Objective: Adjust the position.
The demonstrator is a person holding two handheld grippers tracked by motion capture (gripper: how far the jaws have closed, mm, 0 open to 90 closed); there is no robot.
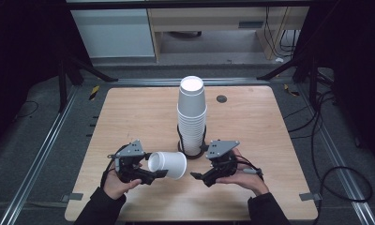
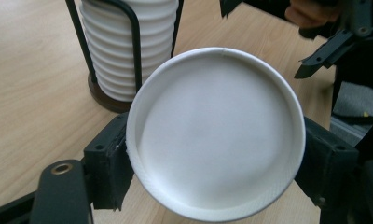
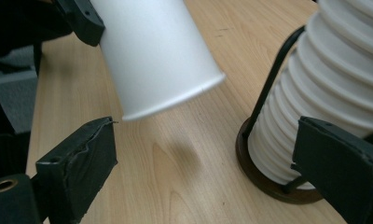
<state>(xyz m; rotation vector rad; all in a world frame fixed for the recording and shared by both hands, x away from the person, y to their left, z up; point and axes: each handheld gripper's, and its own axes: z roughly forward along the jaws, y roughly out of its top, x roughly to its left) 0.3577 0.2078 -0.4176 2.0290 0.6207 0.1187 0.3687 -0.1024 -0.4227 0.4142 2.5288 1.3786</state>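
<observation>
Left to right: the left gripper (image 1: 153, 174) is clamping a single white paper cup (image 1: 167, 164) near its closed base, one pad (image 2: 111, 163) pressing on each side, and is holding it on its side above the wooden table (image 1: 129, 117), mouth facing right. Behind it, the stack of cups (image 1: 191, 115) is standing upside down in a black wire holder (image 1: 195, 152). The right gripper (image 1: 198, 176) is hovering just beside the cup's mouth, jaws spread wide, gripping nothing.

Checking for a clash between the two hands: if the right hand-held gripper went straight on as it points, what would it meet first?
Most likely the single paper cup held by the left hand-held gripper; depth is uncertain. The cup stack lies off to one side.
</observation>
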